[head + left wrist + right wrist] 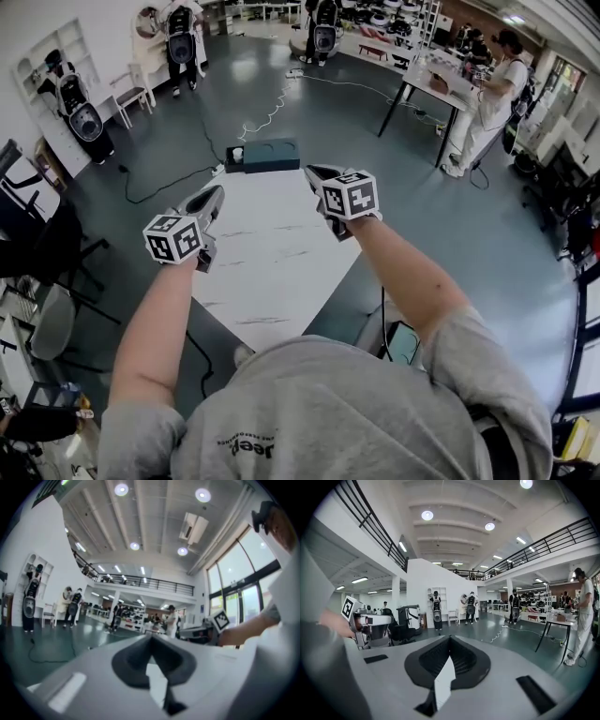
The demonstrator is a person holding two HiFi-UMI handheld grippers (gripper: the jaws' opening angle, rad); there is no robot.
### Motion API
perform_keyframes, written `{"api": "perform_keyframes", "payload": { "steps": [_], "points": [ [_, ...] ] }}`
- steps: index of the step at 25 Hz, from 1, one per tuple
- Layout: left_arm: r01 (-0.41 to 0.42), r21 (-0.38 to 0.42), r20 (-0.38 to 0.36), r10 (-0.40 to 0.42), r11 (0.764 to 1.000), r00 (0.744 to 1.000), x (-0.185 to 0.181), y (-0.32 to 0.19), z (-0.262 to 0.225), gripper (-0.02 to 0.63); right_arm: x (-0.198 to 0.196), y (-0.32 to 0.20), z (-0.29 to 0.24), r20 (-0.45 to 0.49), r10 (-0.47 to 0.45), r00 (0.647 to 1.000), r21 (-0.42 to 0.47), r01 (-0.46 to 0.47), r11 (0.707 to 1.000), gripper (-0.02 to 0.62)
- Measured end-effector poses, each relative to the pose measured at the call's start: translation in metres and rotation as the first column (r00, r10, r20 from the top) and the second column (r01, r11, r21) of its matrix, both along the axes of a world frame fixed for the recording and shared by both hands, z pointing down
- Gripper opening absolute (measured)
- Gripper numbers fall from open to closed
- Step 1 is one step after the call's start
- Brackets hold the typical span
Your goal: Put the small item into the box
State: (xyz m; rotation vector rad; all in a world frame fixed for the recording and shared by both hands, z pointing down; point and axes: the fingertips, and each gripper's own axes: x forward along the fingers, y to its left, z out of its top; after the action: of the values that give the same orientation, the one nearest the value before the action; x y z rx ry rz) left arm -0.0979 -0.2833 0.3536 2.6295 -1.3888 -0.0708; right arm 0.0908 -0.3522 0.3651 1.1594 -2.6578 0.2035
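so our left tool (217,194) and right tool (315,172) are both pinched shut, empty; flat dark teal box (272,155) at the desk (272,253)'s far edge, small pale item (236,155) beside it.

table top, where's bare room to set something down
Nearly the whole white table is bare, from the box at its far edge to the near corner. The widest patch lies between the left gripper and right gripper. Only the far edge is crowded.
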Motion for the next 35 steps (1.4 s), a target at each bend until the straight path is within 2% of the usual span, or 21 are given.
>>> {"api": "perform_keyframes", "payload": {
  "steps": [5, 9, 17, 23, 29, 35],
  "points": [
    [0.009, -0.018, 0.026, -0.008, 1.0, 1.0, 0.014, 0.027, 0.01, 0.005, 0.007, 0.019, 0.009, 0.025, -0.023, 0.999, -0.028, 0.024, 0.999, 0.006],
    [0.018, -0.036, 0.011, -0.018, 0.999, 1.0, 0.016, 0.043, 0.017, 0.005, 0.006, 0.035, 0.014, 0.057, -0.037, 0.998, -0.049, 0.04, 0.998, 0.006],
    [-0.018, -0.055, -0.003, 0.018, 0.998, 1.0, 0.008, 0.075, 0.031, 0.005, 0.004, 0.084, 0.028, 0.033, -0.082, 0.996, -0.05, 0.084, 0.995, 0.005],
    [-0.096, -0.04, 0.006, 0.096, 0.995, 0.995, -0.007, 0.084, 0.034, 0.005, -0.015, 0.099, 0.032, 0.033, -0.049, 0.998, -0.05, 0.05, 0.997, 0.006],
    [-0.18, -0.054, -0.02, 0.179, 0.982, 0.984, -0.024, 0.101, 0.042, 0.005, -0.034, 0.118, 0.049, 0.038, -0.003, 0.999, -0.052, 0.005, 0.999, 0.005],
    [-0.171, -0.062, -0.025, 0.17, 0.983, 0.985, -0.05, 0.111, 0.052, 0.005, -0.039, 0.124, 0.055, 0.07, 0.023, 0.997, -0.077, -0.018, 0.997, 0.005]
  ]
}}
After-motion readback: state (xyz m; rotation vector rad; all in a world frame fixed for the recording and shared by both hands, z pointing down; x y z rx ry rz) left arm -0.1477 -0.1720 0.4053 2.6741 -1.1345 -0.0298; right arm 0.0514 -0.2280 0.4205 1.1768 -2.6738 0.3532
